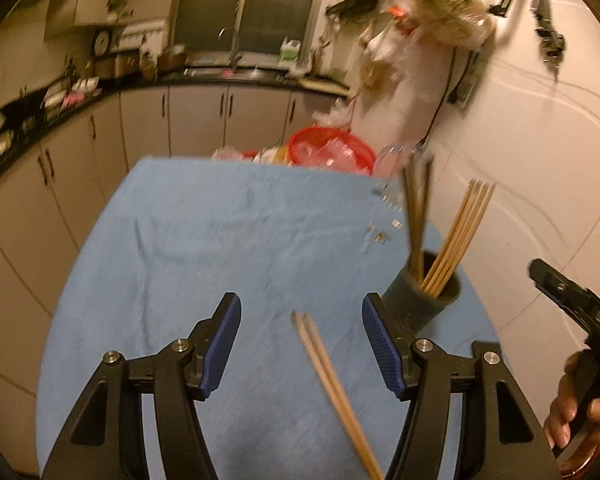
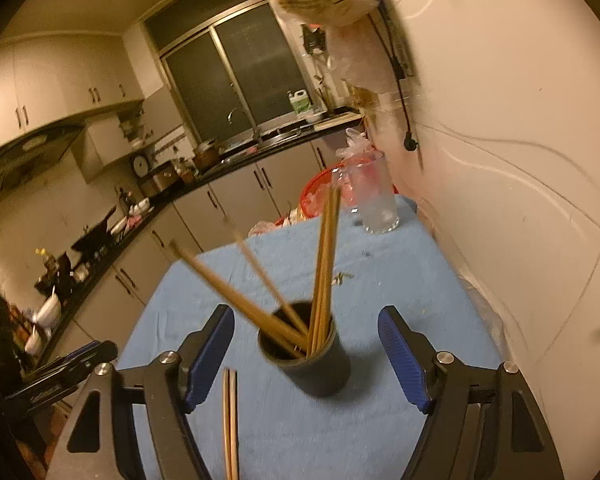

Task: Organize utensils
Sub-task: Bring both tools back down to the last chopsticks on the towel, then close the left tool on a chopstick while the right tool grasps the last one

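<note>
Wooden loose chopsticks (image 1: 332,392) lying flat on soft blue cloth (image 1: 220,260), between your left gripper (image 1: 302,344) blades, nothing gripped. Right gripper (image 2: 306,356) also gaping wide, empty, dark round cup (image 2: 312,364) sitting between blades. Cup, at 2 o'clock from left gripper, holding thin smooth sticks (image 2: 324,260) leaning out. Bumping those could be tipping cup. Loose pair could be rolling, slipping.

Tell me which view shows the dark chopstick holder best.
The right wrist view: the holder stands centred between the open fingers, mouth and chopsticks visible. The left wrist view shows the holder off to the right, its base hidden behind a finger.
</note>
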A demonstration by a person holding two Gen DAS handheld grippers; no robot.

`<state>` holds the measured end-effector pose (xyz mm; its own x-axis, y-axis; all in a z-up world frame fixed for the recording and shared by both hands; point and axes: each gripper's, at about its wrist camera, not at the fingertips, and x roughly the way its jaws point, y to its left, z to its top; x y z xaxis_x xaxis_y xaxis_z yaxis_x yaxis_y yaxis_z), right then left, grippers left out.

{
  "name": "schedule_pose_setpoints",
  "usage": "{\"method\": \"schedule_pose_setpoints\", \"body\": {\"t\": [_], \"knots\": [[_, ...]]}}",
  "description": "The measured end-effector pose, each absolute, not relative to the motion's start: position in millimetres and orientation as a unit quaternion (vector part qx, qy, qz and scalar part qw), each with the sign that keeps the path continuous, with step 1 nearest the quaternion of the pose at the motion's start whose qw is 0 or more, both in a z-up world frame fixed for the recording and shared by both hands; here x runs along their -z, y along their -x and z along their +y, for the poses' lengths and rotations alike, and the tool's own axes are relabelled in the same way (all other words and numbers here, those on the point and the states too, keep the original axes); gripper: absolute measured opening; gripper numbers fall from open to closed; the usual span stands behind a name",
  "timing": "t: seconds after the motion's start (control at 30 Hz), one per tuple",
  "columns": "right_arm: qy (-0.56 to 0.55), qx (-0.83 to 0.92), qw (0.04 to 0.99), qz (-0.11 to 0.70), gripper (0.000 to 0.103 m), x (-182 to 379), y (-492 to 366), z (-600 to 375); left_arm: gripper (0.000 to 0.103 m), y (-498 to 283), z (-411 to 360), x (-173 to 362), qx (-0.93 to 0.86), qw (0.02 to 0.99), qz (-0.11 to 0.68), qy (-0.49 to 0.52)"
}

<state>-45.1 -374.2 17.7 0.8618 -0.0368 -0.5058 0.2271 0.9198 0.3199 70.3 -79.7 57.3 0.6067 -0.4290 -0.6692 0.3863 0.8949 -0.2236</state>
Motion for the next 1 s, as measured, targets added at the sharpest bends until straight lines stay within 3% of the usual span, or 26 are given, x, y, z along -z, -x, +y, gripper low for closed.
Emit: {"method": "schedule_pose_setpoints", "body": {"t": [0.4, 0.6, 0.87, 1.0], "knots": [[-0.203, 0.067, 0.933, 0.29, 0.077, 13, 45, -361, 0.063, -126, -106, 30, 0.217, 0.801, 0.554, 0.06], [-0.199, 0.077, 0.935, 0.284, 0.077, 12, 51, -369, 0.054, -146, -131, 50, 0.176, 0.798, 0.576, 0.035], [-0.2, 0.078, 0.935, 0.283, 0.077, 13, 53, -373, 0.054, -157, -151, 68, 0.162, 0.79, 0.591, 0.019], [-0.192, 0.07, 0.936, 0.286, 0.077, 12, 49, -366, 0.043, -159, -159, 70, 0.145, 0.804, 0.576, -0.014]]}}
